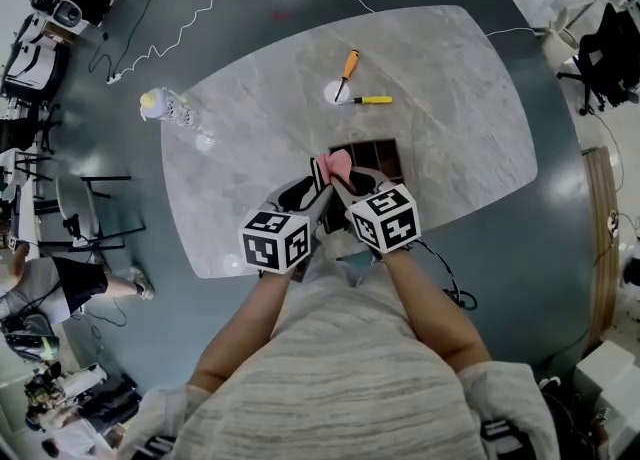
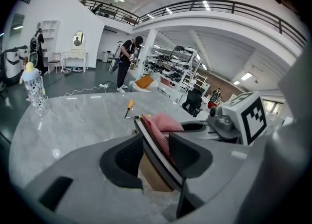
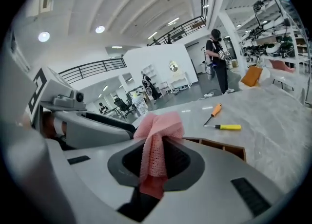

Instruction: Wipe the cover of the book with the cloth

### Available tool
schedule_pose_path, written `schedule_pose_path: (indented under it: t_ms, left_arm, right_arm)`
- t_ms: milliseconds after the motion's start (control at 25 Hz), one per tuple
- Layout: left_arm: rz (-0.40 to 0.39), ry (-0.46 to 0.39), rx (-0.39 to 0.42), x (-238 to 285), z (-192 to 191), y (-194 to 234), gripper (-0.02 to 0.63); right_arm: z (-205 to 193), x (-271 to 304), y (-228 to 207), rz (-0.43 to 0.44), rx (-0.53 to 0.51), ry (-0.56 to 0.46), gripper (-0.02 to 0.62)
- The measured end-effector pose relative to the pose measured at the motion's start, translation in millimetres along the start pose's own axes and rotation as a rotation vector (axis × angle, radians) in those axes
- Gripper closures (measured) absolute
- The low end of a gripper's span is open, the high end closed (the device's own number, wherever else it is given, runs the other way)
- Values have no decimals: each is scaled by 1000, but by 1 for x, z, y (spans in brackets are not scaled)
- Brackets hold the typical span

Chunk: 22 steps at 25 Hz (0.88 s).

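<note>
Our left gripper point(image 2: 156, 139) holds the book point(image 2: 159, 155) between its fingers. The book stands on its edge and leans a bit, with one finger on each side of its dark cover. Our right gripper point(image 3: 156, 152) pinches the pink cloth point(image 3: 158, 126) tight in its fingers, and a bunch of cloth sticks out above them. The cloth sits right against the book's cover, near the top. Both are low over the grey worktop point(image 1: 450, 78), close to us. An orange screwdriver point(image 1: 347, 66) and a yellow screwdriver point(image 1: 375, 100) lie farther away.
</note>
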<state>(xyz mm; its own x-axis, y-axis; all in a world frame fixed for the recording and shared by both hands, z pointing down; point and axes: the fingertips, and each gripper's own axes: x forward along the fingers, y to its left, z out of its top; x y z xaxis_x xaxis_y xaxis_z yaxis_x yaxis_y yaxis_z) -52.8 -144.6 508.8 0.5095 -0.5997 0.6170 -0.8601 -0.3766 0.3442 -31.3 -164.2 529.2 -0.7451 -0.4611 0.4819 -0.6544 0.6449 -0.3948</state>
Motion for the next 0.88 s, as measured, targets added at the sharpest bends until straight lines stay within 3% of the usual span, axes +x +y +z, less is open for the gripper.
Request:
schedule_pose_path:
  t_ms: [160, 600, 880]
  left_arm:
    - [1, 11, 14, 1, -1, -1, 431]
    - [14, 44, 35, 3, -9, -3, 431]
    - [29, 58, 15, 10, -13, -2, 430]
  right_arm:
    - [-4, 5, -9, -21, 4, 9, 543]
    - [-41, 28, -53, -156, 57, 163, 543]
    - [-38, 22, -55, -111, 144, 119, 543]
